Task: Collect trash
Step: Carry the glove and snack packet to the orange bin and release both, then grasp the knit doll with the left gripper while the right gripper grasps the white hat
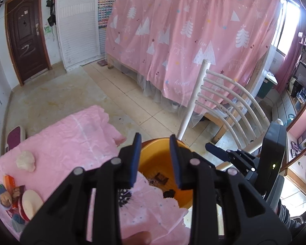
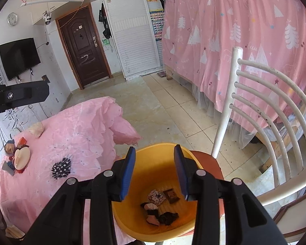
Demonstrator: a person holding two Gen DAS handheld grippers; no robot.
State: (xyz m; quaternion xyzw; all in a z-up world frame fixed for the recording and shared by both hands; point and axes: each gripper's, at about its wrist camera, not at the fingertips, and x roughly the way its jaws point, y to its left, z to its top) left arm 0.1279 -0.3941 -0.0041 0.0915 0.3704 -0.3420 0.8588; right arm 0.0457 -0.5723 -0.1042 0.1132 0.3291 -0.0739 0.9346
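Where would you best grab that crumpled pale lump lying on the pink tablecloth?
Probably from above, pinching across its narrower middle. The crumpled lump lies alone on the pink tablecloth, clear of the pile of wrappers, so both fingers should fit down either side. It looks soft and irregular with no handle, so squeezing its bulk seems surer than catching an edge.

Beige tile floor (image 2: 169, 106), stained nr door. Dark brown door (image 2: 82, 51) in far wall, white louvred wardrobe (image 2: 130, 32) to its right. Wall TV (image 2: 19, 58) + clock (image 2: 12, 19) on left wall. Pink tree-print curtain (image 1: 193, 30) w/ tulle hem drapes bed. White slatted chair (image 2: 255, 110) on right. Daylight via window (image 1: 285, 24), far right.
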